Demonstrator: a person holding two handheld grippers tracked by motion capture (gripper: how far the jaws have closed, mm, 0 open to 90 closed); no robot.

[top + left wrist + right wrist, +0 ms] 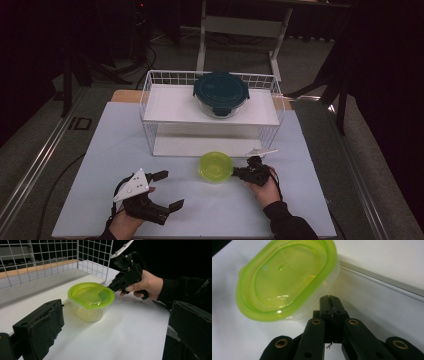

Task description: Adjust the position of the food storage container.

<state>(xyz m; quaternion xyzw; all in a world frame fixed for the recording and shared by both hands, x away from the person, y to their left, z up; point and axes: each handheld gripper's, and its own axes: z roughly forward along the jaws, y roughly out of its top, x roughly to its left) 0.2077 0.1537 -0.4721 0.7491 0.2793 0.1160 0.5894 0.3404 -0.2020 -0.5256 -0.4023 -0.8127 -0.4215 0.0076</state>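
The small clear tub with the lime-green lid (216, 166) stands upright on the white table (300, 200), just in front of the lower shelf of the white wire rack (150, 125). It lies straight ahead of the right gripper (236, 173), whose tips reach the edge of the tub on the side facing that hand. In the right gripper view the two jaws are pressed flat together, nothing between them, and their joined tip sits at or just under the overhanging rim of the lid (287, 280); whether it actually touches the clear wall below cannot be told. The lid is a rounded oval, and in that view its long axis runs slantwise, from low on the gripper's left to high on its right, so the tip meets one of the long sides rather than an end. Closed as it is, this gripper looks placed to nudge or push the tub, not to grasp it; any pinch would first need the jaws parted. The left gripper (172, 190) sits well apart, nearer the person, its jaws spread wide and empty; the tub is ahead of it and off to its right, so the right hand is clearly the nearer one. Beyond the tub, on the upper shelf, rests a round glass container with a dark teal lid (220, 93).
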